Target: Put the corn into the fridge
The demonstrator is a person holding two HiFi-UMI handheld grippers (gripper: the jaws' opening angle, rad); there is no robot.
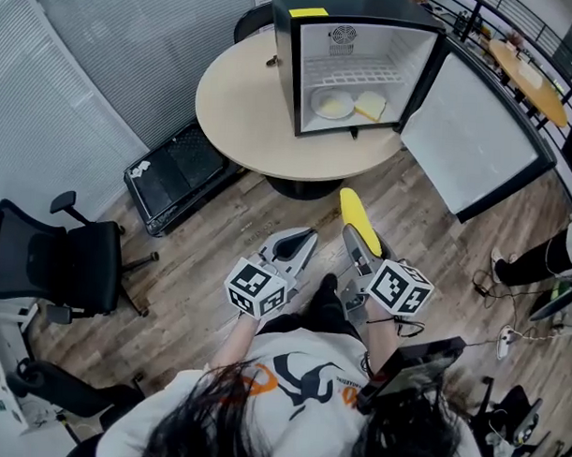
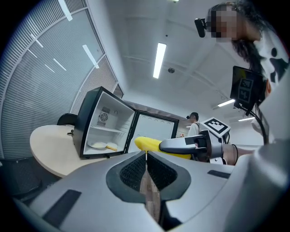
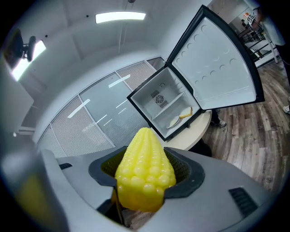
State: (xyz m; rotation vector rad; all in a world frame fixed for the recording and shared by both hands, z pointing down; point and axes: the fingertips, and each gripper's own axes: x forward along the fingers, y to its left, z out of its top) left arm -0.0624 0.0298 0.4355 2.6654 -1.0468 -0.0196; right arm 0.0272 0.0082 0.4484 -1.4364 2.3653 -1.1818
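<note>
One yellow, knobbly corn [image 3: 145, 174] sits clamped in right claw [image 3: 144, 199].

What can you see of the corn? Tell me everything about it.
The corn is a bright yellow cob with rows of glossy kernels, plastic-looking, tapering to a rounded tip. The right gripper is shut on its thicker end; the tip sticks out forward toward the open fridge, well short of it, above the wooden floor. Nothing else touches it.
</note>
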